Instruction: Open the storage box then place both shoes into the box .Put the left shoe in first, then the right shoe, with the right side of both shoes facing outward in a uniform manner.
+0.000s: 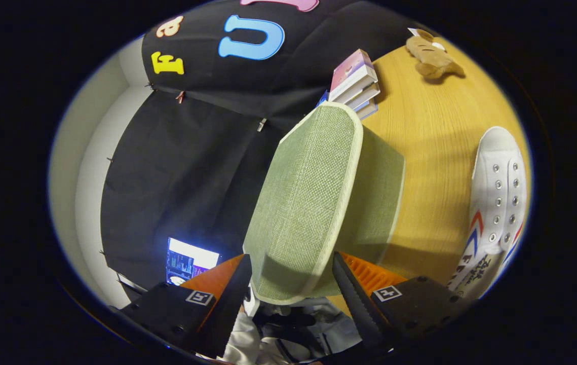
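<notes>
The fingers (291, 284) are clamped on the near edge of the green cloth lid (303, 203), one on each side, and the lid's long side runs straight away from them. The storage box (382, 197) sits under the lid on the table (435, 132). A white shoe (496, 203) lies just beside the box.

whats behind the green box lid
Beyond the raised lid, which the gripper holds by its near edge, a stack of books pokes out on the wooden table. The lid covers the books' lower part and the box's inside.
</notes>
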The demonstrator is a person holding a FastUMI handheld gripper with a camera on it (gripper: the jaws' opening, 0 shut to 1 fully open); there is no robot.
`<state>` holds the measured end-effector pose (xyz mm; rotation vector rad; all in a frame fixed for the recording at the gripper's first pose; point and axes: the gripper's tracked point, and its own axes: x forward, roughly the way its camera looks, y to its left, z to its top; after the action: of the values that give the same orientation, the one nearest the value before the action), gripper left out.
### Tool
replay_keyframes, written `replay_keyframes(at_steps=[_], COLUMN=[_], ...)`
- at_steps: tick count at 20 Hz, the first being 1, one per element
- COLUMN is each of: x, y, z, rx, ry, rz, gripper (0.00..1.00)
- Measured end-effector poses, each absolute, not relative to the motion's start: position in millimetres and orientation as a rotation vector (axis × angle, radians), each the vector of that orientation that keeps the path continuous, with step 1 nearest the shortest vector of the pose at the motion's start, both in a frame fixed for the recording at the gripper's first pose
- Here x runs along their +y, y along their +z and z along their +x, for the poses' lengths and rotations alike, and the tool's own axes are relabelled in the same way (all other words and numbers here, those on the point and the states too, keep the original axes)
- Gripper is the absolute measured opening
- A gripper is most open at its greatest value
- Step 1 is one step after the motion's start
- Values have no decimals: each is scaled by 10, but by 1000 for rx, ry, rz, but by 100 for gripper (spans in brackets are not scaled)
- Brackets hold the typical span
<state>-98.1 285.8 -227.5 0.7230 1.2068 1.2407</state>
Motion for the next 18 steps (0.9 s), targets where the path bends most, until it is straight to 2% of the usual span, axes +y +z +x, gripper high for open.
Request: replay_keyframes(at_steps=[5,6,7,9,11,12,14,16,18], x=[2968,2959,2924,2886,2871,2880,2915,2967,2962], y=[-2200,-2189,-2155,-2064,-1914,-1852,-1928,-1971,-1817], z=[-954,-944,-938,-913,-905,-890,-792,-766,-855], rx=[1284,1286,1292,1303,1318,1319,1307,1314,1322], ry=[1234,1229,1221,1207,1206,1198,1129,1093,1113], rz=[841,846,858,894,948,970,932,912,914], gripper=[96,92,74,68,50,50,25,6,5])
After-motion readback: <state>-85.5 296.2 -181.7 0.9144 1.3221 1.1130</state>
